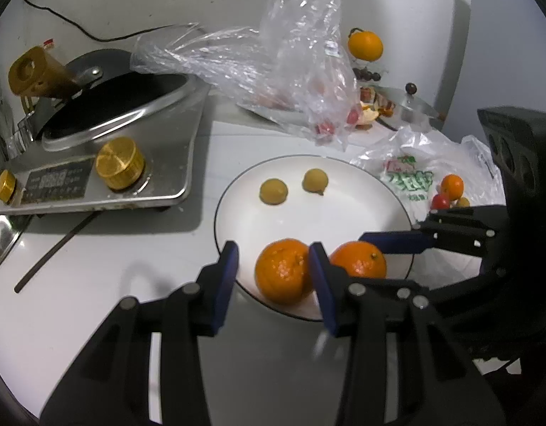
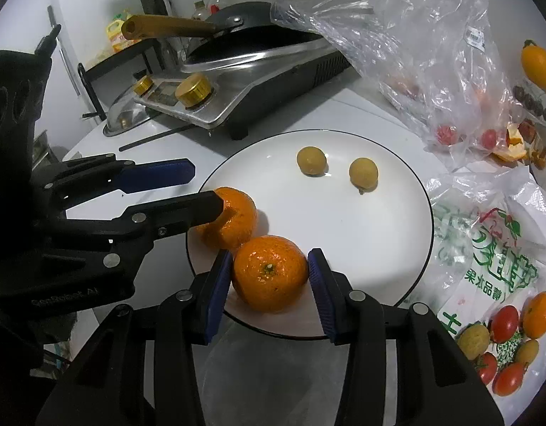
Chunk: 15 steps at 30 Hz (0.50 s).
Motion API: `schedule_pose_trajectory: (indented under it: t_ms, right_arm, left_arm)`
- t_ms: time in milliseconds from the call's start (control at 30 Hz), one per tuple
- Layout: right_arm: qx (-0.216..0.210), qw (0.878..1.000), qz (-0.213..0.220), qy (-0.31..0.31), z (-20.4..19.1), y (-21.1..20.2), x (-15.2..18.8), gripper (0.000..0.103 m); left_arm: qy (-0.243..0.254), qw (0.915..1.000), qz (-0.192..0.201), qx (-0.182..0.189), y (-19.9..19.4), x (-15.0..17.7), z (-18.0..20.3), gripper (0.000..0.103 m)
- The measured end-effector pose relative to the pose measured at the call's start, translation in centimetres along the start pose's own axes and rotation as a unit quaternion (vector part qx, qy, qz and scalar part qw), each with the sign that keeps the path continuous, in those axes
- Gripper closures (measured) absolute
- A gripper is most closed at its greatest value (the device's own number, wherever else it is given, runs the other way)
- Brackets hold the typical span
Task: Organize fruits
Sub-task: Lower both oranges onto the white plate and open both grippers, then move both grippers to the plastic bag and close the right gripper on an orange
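A white plate [image 1: 343,213] [image 2: 379,234] holds two oranges and two small yellow fruits [image 1: 274,192] [image 2: 311,160]. My left gripper [image 1: 274,259] is open around the left orange [image 1: 282,269] [image 2: 233,220], its fingers not pressing it. My right gripper [image 2: 271,269] straddles the right orange [image 2: 271,272] [image 1: 359,261], its blue pads close to both sides; a small gap shows, so it looks open. Both oranges rest on the plate's near edge and touch each other.
A steel stove with gold knobs [image 1: 120,163] and a black pan [image 2: 255,42] stands at the left. A clear plastic bag [image 1: 273,67] lies behind the plate. A printed bag [image 2: 485,266] with tomatoes and small oranges [image 2: 503,323] lies at the right. Another orange [image 1: 365,45] sits at the back.
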State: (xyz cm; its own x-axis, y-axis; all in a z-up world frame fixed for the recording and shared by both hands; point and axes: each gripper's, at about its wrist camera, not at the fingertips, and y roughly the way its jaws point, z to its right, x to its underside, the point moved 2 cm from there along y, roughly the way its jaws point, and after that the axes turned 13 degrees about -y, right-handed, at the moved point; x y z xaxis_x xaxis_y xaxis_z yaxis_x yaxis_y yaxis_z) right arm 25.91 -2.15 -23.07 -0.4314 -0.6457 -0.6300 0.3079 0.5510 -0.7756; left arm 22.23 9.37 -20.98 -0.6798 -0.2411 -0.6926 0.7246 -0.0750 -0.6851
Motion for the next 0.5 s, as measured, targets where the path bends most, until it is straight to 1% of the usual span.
schedule_pose_trajectory:
  t_ms: [200,267,367,500]
  right_arm:
    - [-0.006,1.0,0.001,0.009,0.3,0.0,0.2,0.055]
    - [-0.001,1.0,0.005,0.008,0.3,-0.4,0.2,0.054]
    - [0.006,1.0,0.015,0.008,0.6,-1.4,0.2,0.049]
    - [0.022,0.999,0.032,0.017,1.8,-3.6,0.9,0.048]
  left_arm:
    - [0.003,1.0,0.0,-0.005,-0.1,0.2,0.2,0.06]
    - [0.004,1.0,0.0,-0.007,-0.2,0.2,0.3,0.06]
    - [0.004,0.9999,0.003,-0.012,-0.6,0.1,0.5,0.06]
    - [0.01,0.9998,0.01,-0.013,-1.3,0.0,1.6,0.059]
